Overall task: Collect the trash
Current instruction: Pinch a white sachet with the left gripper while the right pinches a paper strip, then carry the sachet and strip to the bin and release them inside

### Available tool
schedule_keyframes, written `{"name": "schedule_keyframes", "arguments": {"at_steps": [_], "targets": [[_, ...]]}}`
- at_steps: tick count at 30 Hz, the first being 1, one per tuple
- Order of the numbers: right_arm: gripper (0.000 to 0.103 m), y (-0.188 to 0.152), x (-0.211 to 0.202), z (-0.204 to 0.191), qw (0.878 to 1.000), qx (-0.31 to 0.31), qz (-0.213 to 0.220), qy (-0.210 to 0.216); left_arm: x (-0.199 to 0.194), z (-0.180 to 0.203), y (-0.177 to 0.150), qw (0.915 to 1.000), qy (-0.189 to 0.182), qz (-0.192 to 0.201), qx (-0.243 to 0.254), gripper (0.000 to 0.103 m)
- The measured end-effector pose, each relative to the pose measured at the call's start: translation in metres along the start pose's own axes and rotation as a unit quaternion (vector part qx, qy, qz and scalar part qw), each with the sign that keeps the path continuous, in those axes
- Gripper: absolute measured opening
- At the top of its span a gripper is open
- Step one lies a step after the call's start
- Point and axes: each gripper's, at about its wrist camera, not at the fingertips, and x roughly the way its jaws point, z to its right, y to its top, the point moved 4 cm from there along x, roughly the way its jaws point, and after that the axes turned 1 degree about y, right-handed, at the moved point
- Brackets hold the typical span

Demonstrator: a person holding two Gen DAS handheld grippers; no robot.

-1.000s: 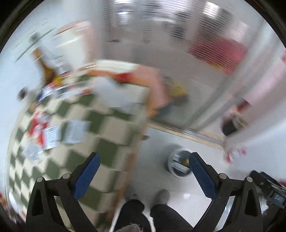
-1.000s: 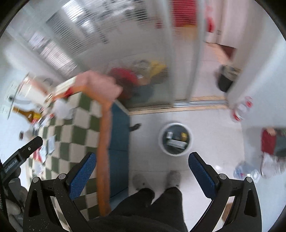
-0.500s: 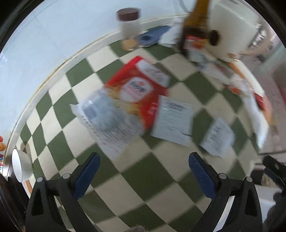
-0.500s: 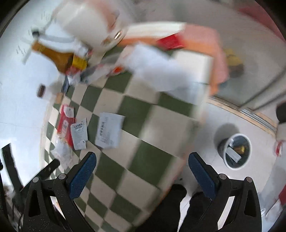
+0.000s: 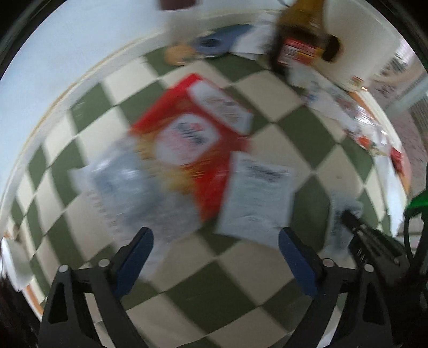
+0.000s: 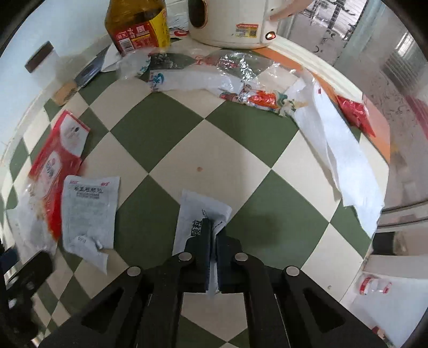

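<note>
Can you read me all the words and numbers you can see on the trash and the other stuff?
"颗粒": on the white sachet pinched in the right hand-held gripper.
Flat white sachet: Chinese heading, too small to read for sure.
Oil bottle label: Chinese characters, unclear.
Rice cooker sticker: too small.
Red packet: logo blurred.
Left wrist view: all blurred.

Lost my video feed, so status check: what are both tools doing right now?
Right tool shut on white sachet. Left tool open, empty, over red packet and grey sachet. Nothing in the way.
</note>
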Motion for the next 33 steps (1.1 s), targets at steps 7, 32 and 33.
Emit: {"name": "schedule_keyframes", "arguments": {"at_steps": [7,32,33], "targets": [[0.001,-0.006,-0.019,0.082,0.995,0.092,0.010,0.019,0.042,0.052,0.009,0.9974,-0.004,-0.023,0.068,0.065],[0.001,-0.044,-0.084,0.163,0.965,0.210,0.059,0.145,-0.077,0.051,-0.011,0.9912,-0.076,0.060,0.090,0.000],[0.001,-0.047,-0.088,0.168,0.963,0.215,0.062,0.148,-0.083,0.059,-0.014,0.9898,-0.083,0.064,0.097,0.000]]}}
